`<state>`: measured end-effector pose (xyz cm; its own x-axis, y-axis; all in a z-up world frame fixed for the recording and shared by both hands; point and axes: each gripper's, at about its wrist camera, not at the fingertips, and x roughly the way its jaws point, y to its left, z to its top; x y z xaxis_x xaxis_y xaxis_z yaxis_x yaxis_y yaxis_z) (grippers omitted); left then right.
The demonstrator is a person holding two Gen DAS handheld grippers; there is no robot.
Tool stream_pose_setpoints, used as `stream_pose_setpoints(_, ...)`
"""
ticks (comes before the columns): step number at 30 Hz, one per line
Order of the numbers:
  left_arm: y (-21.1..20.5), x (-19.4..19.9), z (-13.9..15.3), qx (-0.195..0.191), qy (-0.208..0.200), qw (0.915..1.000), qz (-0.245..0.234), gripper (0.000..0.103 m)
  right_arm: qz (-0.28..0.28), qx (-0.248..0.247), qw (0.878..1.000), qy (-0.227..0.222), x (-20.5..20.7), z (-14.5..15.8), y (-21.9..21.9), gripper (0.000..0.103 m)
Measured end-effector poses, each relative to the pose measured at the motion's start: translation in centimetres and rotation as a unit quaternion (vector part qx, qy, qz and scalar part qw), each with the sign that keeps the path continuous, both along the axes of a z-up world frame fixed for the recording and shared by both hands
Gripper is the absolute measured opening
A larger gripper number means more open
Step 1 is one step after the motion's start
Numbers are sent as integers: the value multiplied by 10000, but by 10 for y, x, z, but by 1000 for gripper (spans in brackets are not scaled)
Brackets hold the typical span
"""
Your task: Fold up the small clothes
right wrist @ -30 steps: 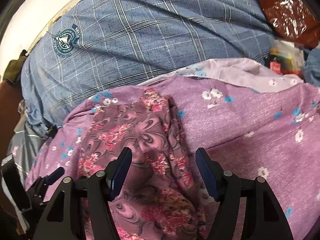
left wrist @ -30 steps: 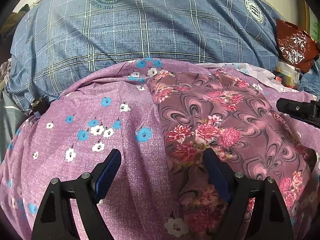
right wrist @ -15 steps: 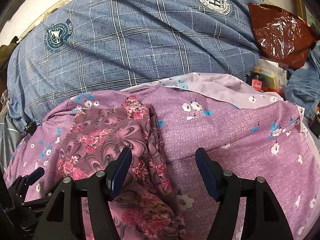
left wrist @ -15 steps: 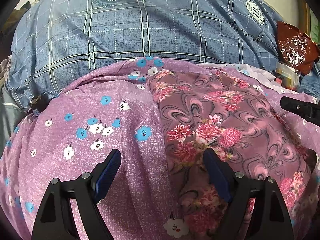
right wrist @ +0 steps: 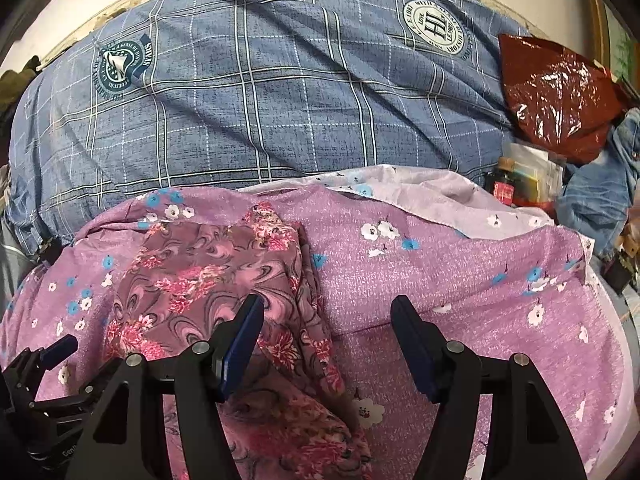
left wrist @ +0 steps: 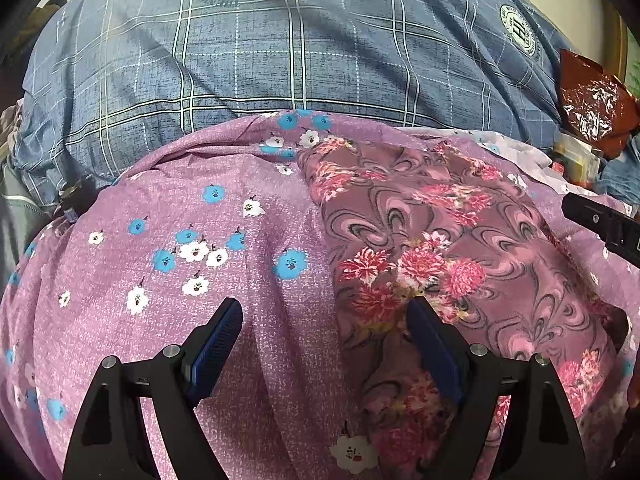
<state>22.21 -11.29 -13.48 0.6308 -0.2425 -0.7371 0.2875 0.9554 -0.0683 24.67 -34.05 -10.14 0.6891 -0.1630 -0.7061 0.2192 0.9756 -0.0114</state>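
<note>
Left wrist, change: barely any. The left gripper (left wrist: 324,322) still hovers, jaws spread wide and empty, over the seam where the floral garment (left wrist: 432,240) meets the purple cloth (left wrist: 192,208).
Left wrist, only here: the right gripper's dark finger pokes in at the far right edge, just past the garment.
Right wrist, change: big swing! The right gripper (right wrist: 326,322) has pulled back and rightward; the purple cloth's whole right side now shows, jaws gaping, nothing held.
Right wrist, only here: the cloth's pale underside (right wrist: 420,192) flipped at the far edge, jars (right wrist: 516,184) and denim (right wrist: 600,192) far right, the left gripper low at left.
Textures: garment thin, swirled maroon with pink blooms, rumpled along its right edge; purple cloth speckled with small blue and white flowers; blue plaid bedding (right wrist: 260,112) behind; crinkly red plastic bag (right wrist: 552,92).
</note>
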Motion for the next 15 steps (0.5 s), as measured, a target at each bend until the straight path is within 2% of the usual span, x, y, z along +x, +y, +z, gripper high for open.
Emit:
stream_pose_setpoints(7, -1, 4, 4, -62, 19, 10000, 74, 84, 22, -103, 9999, -29, 0, 1, 2, 68)
stream_pose_setpoints(15, 10, 19, 10, -483, 226, 9985, 152, 84, -2, -153, 9999, -24, 1, 1, -1, 68)
